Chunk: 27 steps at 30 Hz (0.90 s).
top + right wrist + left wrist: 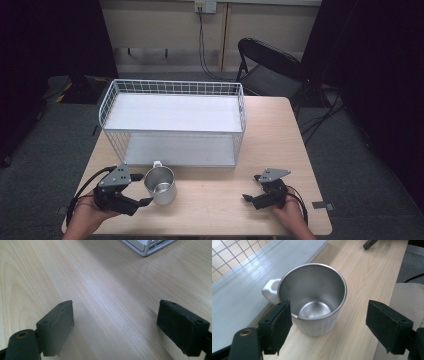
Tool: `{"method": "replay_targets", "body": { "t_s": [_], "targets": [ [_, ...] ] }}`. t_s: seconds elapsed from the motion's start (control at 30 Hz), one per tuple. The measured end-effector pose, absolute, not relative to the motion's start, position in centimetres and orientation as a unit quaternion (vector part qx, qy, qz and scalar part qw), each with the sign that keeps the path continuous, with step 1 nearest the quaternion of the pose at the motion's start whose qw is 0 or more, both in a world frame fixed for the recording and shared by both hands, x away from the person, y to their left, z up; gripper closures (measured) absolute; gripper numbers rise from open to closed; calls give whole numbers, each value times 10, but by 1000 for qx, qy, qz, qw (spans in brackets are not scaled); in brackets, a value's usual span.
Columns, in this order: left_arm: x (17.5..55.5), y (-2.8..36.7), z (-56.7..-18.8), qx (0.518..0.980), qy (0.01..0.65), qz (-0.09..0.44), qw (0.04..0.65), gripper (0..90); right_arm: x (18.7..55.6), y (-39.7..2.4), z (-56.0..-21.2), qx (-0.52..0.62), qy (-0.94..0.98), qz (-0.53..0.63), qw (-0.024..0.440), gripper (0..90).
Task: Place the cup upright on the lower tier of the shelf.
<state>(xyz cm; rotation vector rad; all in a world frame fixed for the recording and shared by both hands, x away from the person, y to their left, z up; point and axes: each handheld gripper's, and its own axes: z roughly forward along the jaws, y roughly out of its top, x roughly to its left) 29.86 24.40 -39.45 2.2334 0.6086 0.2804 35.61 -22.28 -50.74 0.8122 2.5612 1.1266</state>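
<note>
1. Steel mug (160, 185) stands upright and empty near the tabletop's (225, 200) front edge, left of centre, just in front of the wire rack (172, 122). Its white handle (270, 291) points back toward the rack's lower shelf.
2. Our left gripper (137, 190) sits beside the mug, jaws spread wide. In the left gripper view one pad (279, 322) is close to the near wall, perhaps touching; the other stands apart. We judge this a line-up for a side grasp across the body, leaving the handle free.
3. Our right gripper (252, 190) rests low toward the front right corner, jaws spread over bare wood, holding nothing. Likely parked clear so the left can work.
</note>
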Motion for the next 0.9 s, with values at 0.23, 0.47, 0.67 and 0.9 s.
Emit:
{"method": "replay_targets", "body": {
  "t_s": [0.23,0.47,0.67,0.9],
  "targets": [
    [303,232,-393,881,235,106,396,211,356,-223,-507,277,873,384,114,132],
    [306,222,-399,884,241,98,389,246,356,-223,-507,277,873,384,114,132],
    [307,214,-403,891,226,99,381,273,356,-223,-507,277,873,384,114,132],
    [309,209,-410,894,227,95,375,338,356,-223,-507,277,873,384,113,132]
  ]
}}
